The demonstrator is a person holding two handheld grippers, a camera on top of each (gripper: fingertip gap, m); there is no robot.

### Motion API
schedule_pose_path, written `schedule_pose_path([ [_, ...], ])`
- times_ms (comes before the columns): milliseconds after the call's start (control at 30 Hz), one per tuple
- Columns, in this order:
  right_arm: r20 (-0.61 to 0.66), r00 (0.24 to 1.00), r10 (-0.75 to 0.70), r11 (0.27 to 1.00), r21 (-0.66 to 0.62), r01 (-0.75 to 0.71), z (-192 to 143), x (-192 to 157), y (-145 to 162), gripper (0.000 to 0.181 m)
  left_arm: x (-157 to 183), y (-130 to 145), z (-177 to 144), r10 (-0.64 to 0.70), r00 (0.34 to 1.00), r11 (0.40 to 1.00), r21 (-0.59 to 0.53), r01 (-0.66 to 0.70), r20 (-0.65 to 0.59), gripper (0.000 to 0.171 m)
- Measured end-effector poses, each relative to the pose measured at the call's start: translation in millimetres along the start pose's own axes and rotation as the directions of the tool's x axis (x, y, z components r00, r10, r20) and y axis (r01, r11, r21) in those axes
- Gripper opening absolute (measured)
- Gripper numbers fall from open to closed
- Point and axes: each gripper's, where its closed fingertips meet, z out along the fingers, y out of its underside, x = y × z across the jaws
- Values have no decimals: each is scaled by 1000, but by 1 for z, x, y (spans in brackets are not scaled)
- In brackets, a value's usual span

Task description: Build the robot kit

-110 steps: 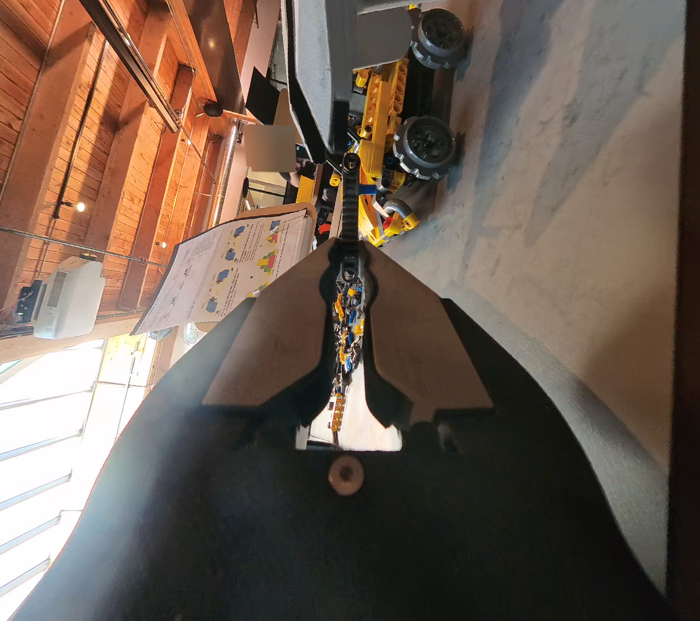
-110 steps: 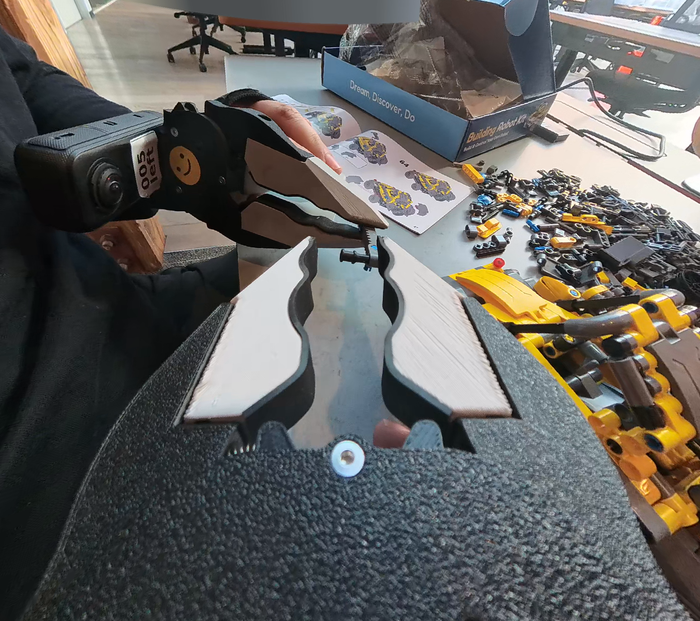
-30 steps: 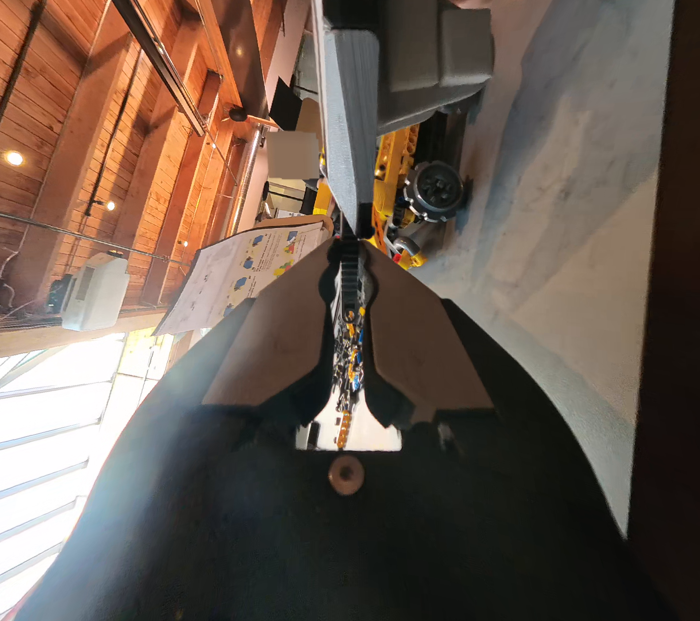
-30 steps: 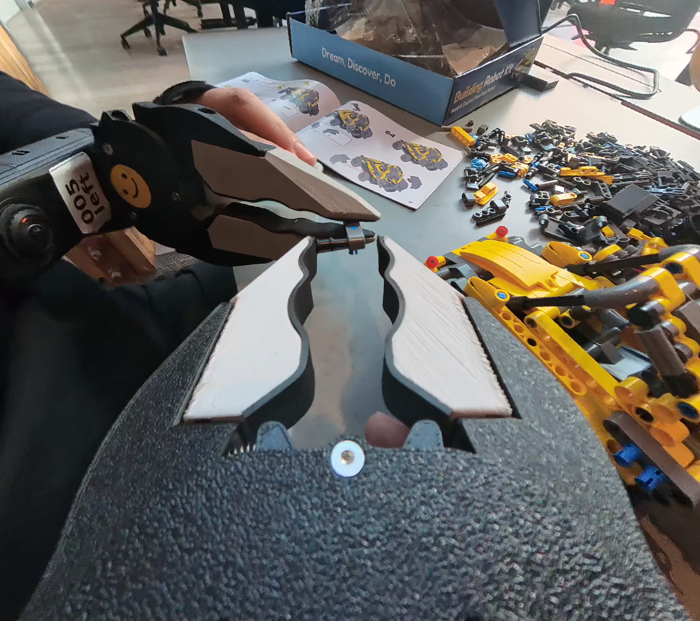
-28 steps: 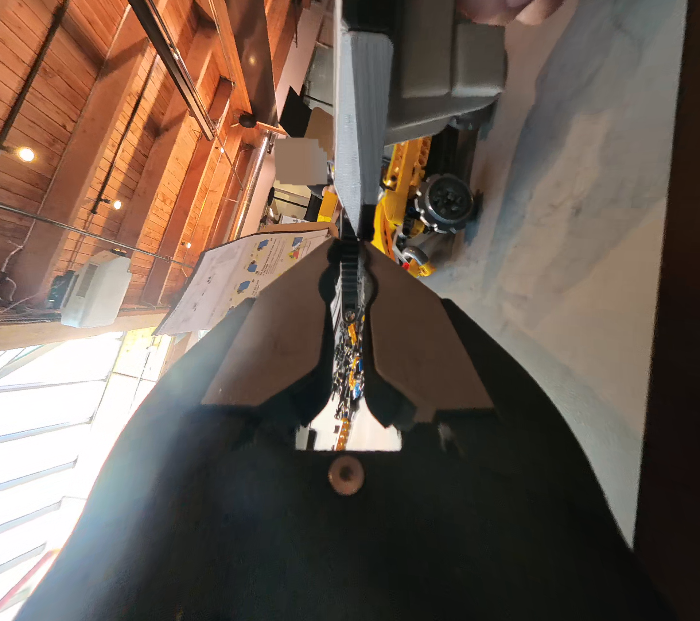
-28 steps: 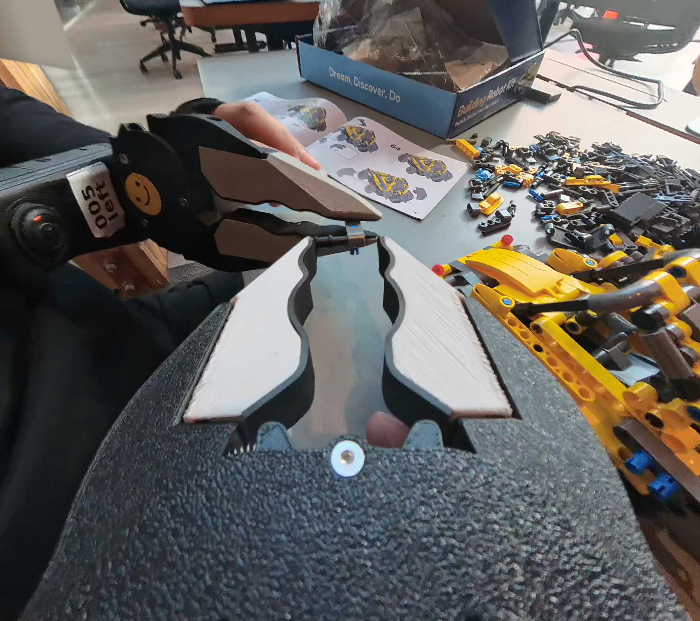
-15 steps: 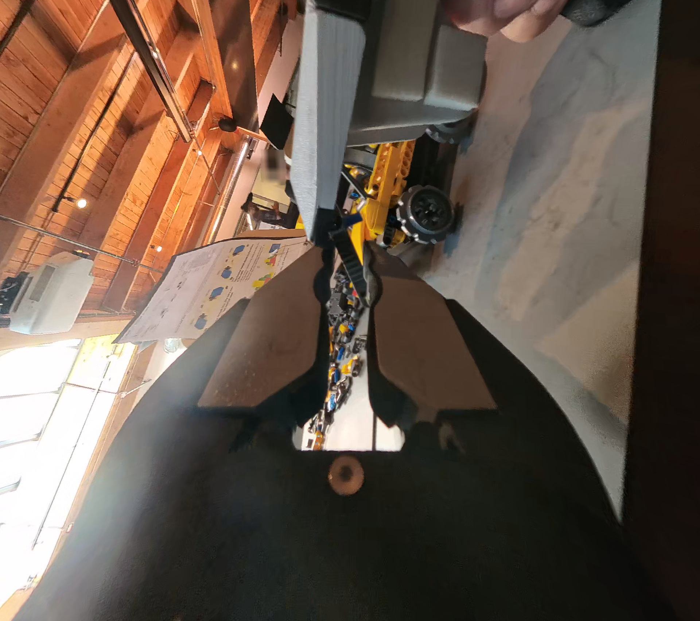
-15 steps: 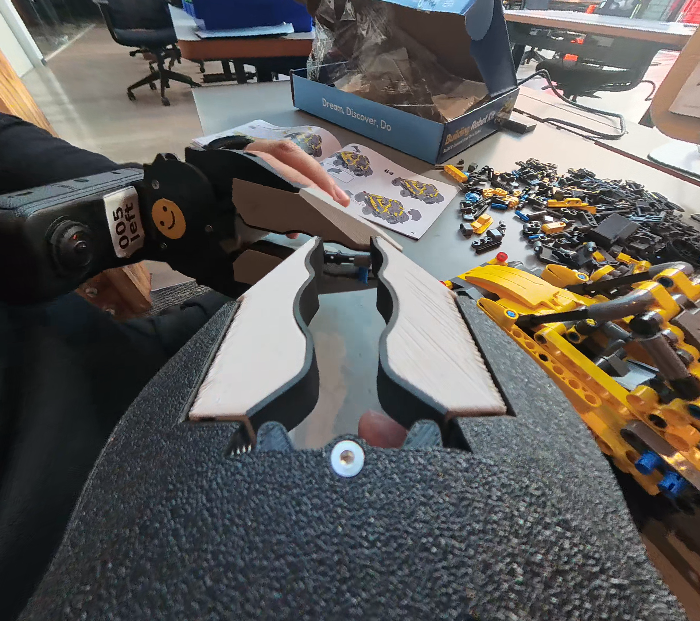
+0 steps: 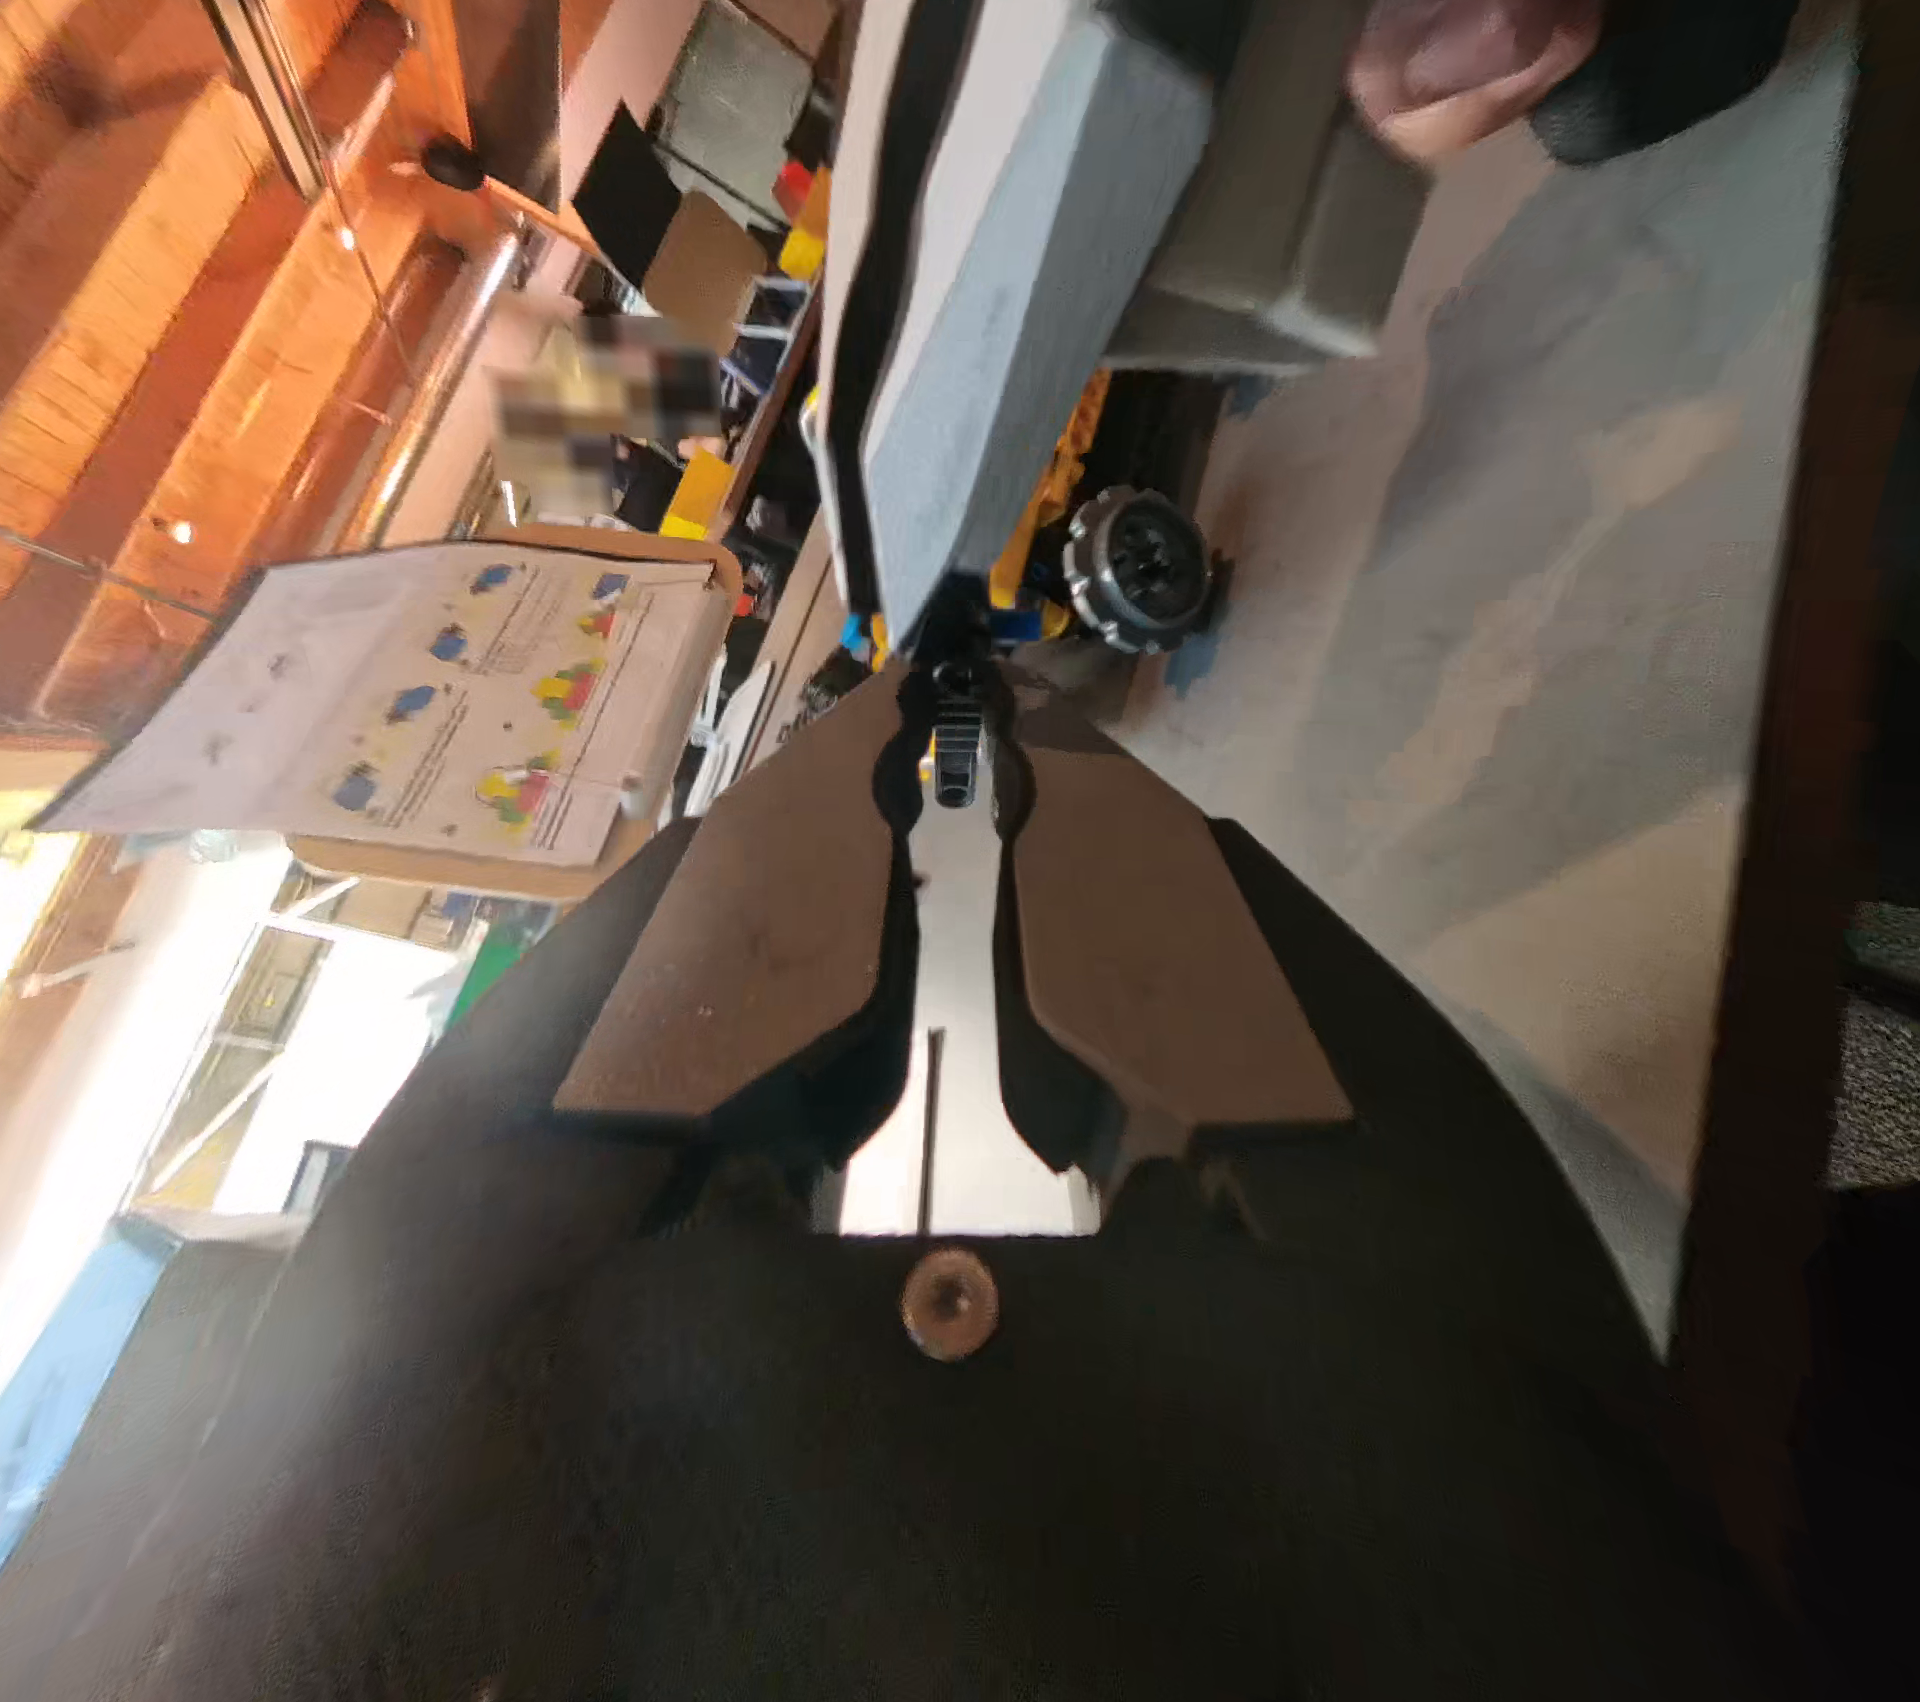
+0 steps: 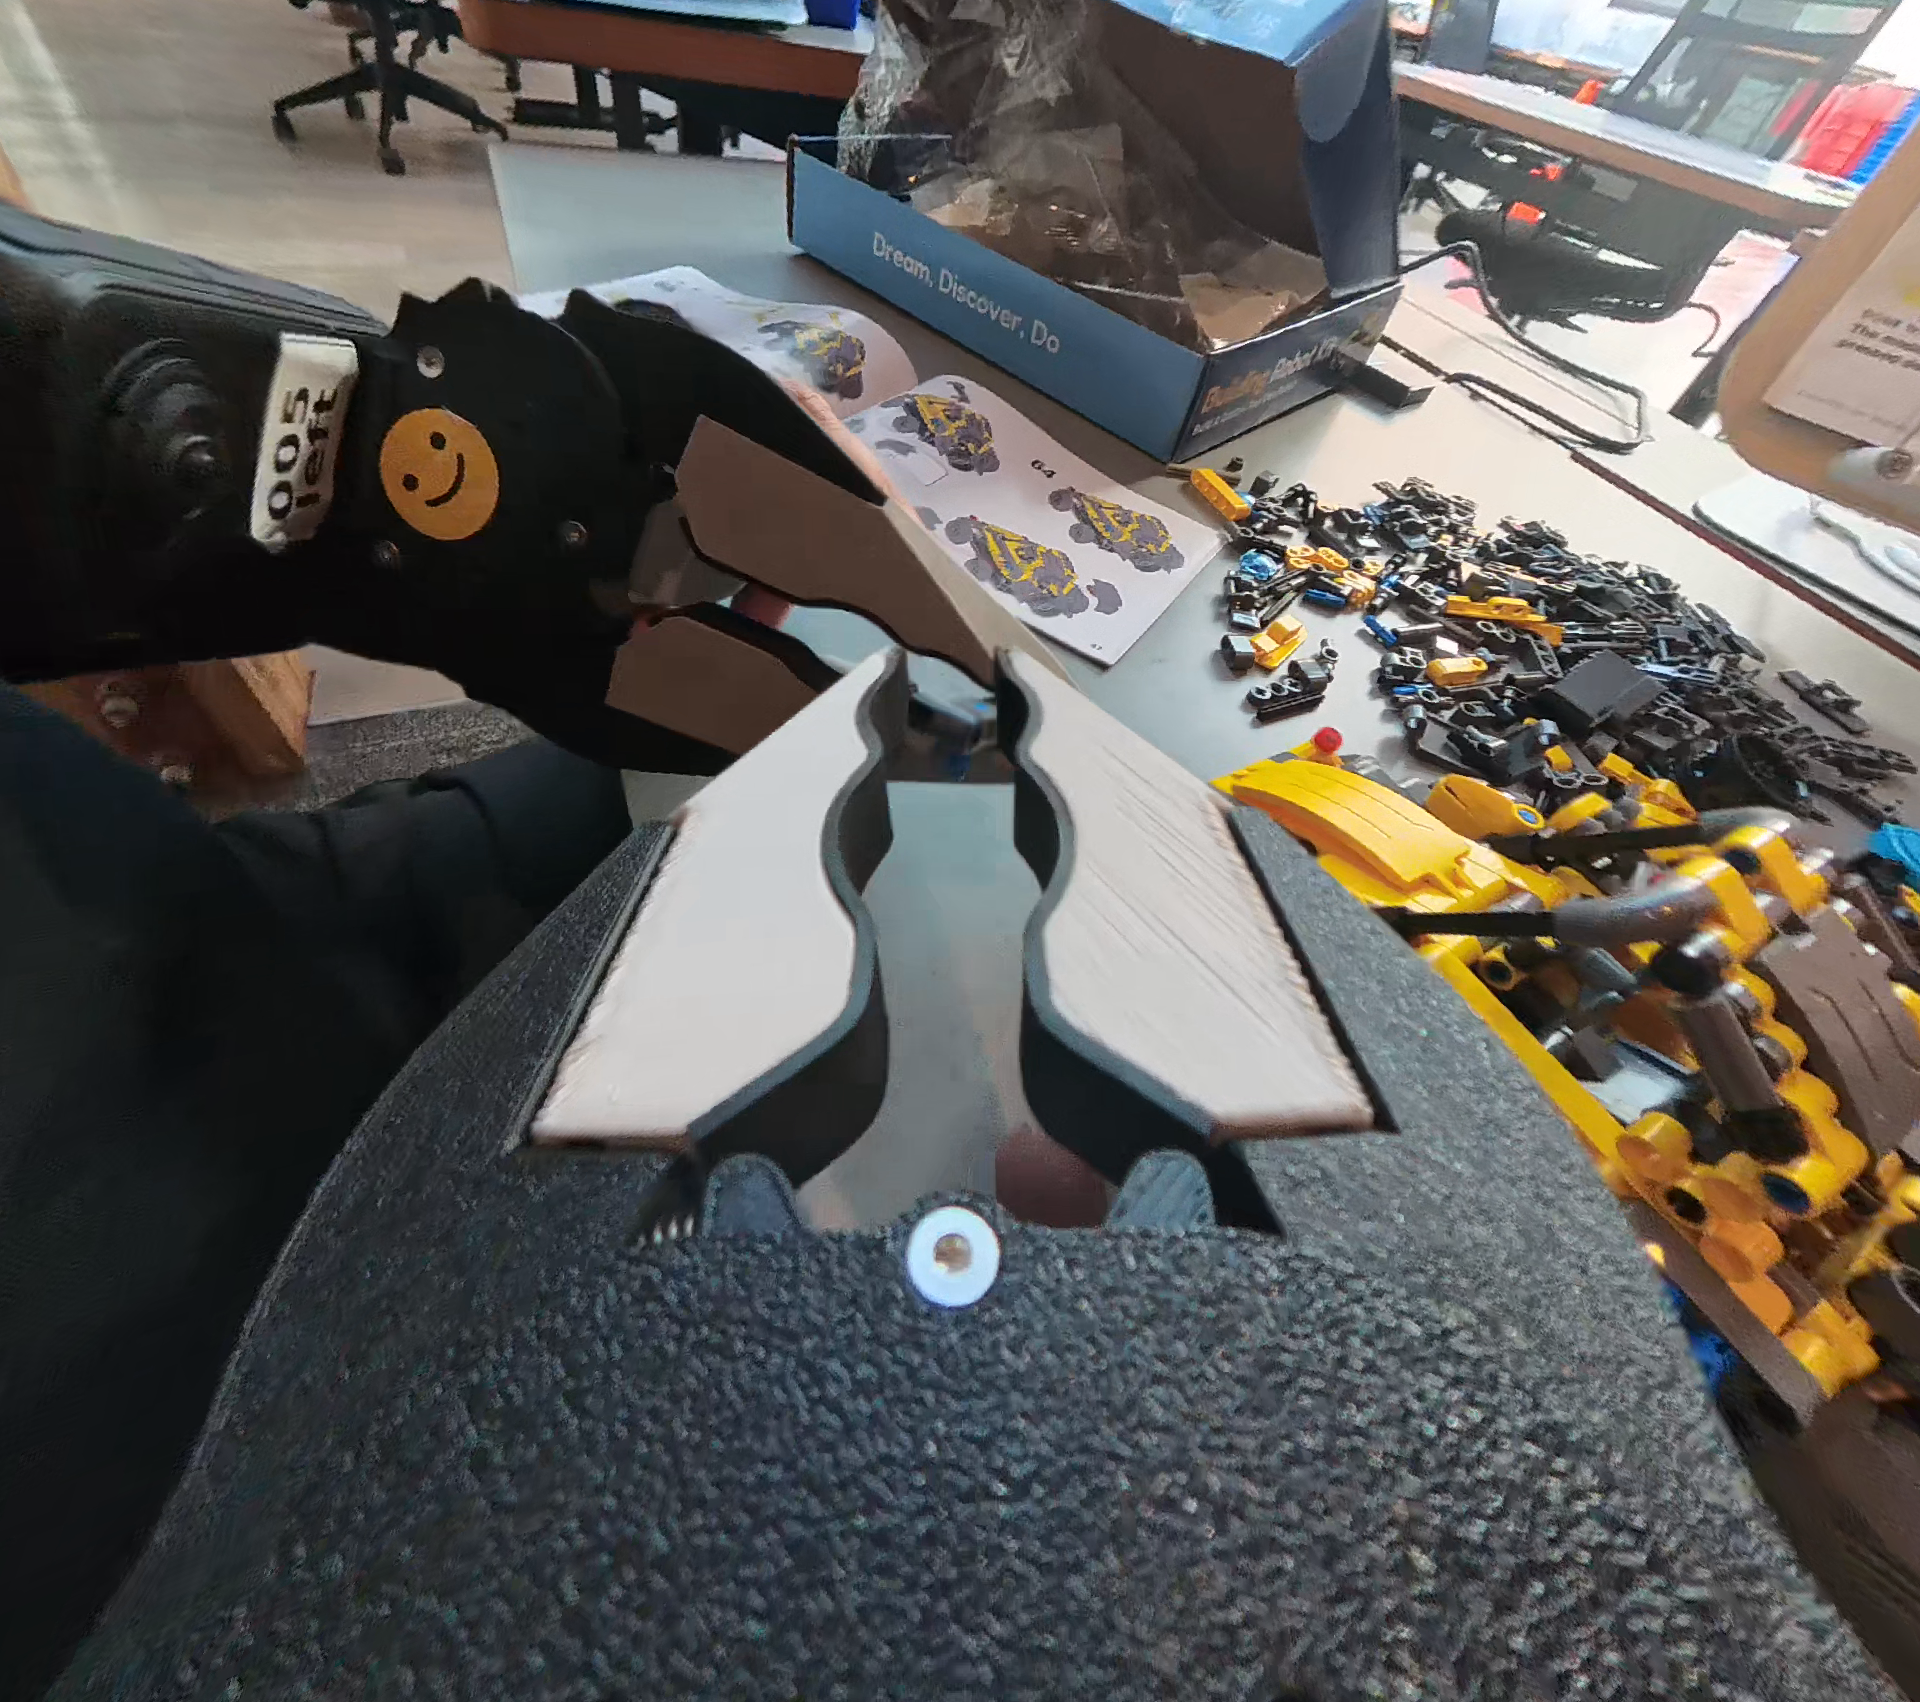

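Two grippers meet tip to tip above the near edge of the surface.

- Left gripper: fingers drawn narrow, pinching a small black pin at the very tips; the pin lies lengthwise in the gap.
- Right gripper: fingers a narrow gap apart, tips either side of the left gripper's upper finger. Whether they touch the pin cannot be told; the view is blurred there.
- Pin is held in the air at centre frame in both views, not resting on anything.

State of the build, judged from what lies out:
- Yellow model, lower right of the right wrist view: frame, hoses and a wheel already on, but open beams and bare holes show, so it looks partly built.
- Loose parts in a broad heap at right centre, many still unused.
- Booklet open beside the blue box, upper centre.

Room to move:
- Bare strip of surface below the grippers, between sleeve and model; open.
- Surface edge runs close at lower left; a dropped pin could go off it.
- Model just beside the right fingers; heap near behind.
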Motion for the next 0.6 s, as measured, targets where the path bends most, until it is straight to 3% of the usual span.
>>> schedule_pose_path([
  [67, -8, 999, 31, 999, 22, -31, -5, 4, -1, 28, -11, 8, 2, -23, 999, 999, -32, 24, 47, 6],
  [200, -6, 995, 101, 995, 8, -101, -2, 6, 4, 31, -16, 6, 1, -70, 995, 997, -19, 72, 64, 6],
  [300, -54, 998, 44, 998, -34, -46, 3, 14, 8, 22, -16, -2, -1, -90, 994, 996, 22, 89, 55, 6],
  [500, -33, 999, -11, 999, -39, 10, 7, 8, 3, 6, -20, -3, -2, -152, 987, 988, 31, 151, 50, 6],
  [600, -36, 999, -38, 998, -43, 37, 7, 8, 2, 6, -20, -3, -3, -145, 988, 989, 35, 143, 53, 6],
])
